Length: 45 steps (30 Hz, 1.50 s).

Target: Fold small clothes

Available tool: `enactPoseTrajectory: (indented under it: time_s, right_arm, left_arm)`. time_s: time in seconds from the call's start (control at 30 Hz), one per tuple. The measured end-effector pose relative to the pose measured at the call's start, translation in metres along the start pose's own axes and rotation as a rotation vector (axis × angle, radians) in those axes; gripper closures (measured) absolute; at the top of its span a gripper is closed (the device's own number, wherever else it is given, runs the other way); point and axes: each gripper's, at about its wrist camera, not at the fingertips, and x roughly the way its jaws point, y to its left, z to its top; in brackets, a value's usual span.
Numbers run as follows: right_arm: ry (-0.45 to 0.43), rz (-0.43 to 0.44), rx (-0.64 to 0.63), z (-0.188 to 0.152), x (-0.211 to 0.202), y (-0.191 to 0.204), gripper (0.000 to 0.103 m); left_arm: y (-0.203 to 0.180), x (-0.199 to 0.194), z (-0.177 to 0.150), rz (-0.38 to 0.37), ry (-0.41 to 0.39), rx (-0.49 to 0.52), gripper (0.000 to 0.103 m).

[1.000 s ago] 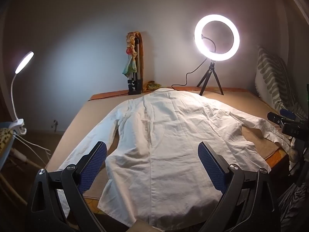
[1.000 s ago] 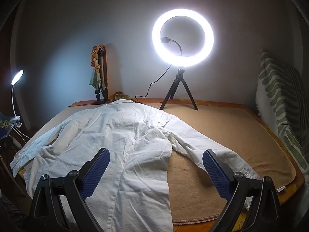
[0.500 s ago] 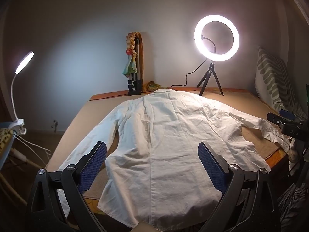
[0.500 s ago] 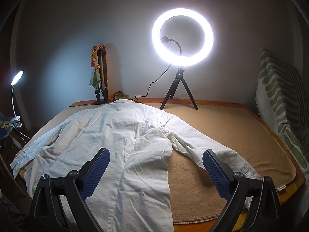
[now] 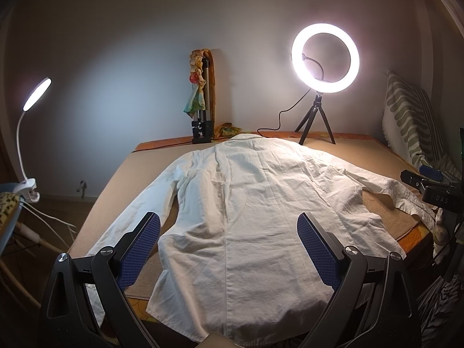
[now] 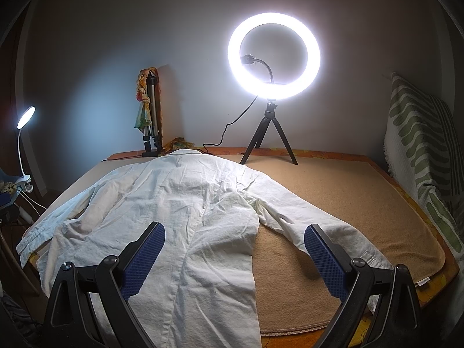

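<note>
While the white jacket (image 5: 255, 214) lies flat and unfolded, both tongs wait above its hem with nothing held.

Going from 9 o'clock to 3 o'clock: the left sleeve (image 5: 136, 211) hangs over the edge of the table (image 6: 362, 203), so I think a pull there may drag the whole jacket off. The left tongs (image 5: 229, 250) and the right tongs (image 6: 235, 256) are both spread wide; if they pinch only one layer, the fold may come crooked. The right sleeve (image 6: 313, 232) ends near the table corner, and a wide swing toward 12 o'clock could hit the ring lamp (image 6: 274, 55).
</note>
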Motion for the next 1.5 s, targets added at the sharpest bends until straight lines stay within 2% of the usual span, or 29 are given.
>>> enactPoseTrajectory:
  time_s: [1.5]
  right_arm:
    - [-0.001, 0.006, 0.011, -0.0005, -0.0001, -0.0005, 0.005]
  left_arm:
    - [0.0005, -0.0031, 0.0005, -0.001, -0.007, -0.003, 0.007]
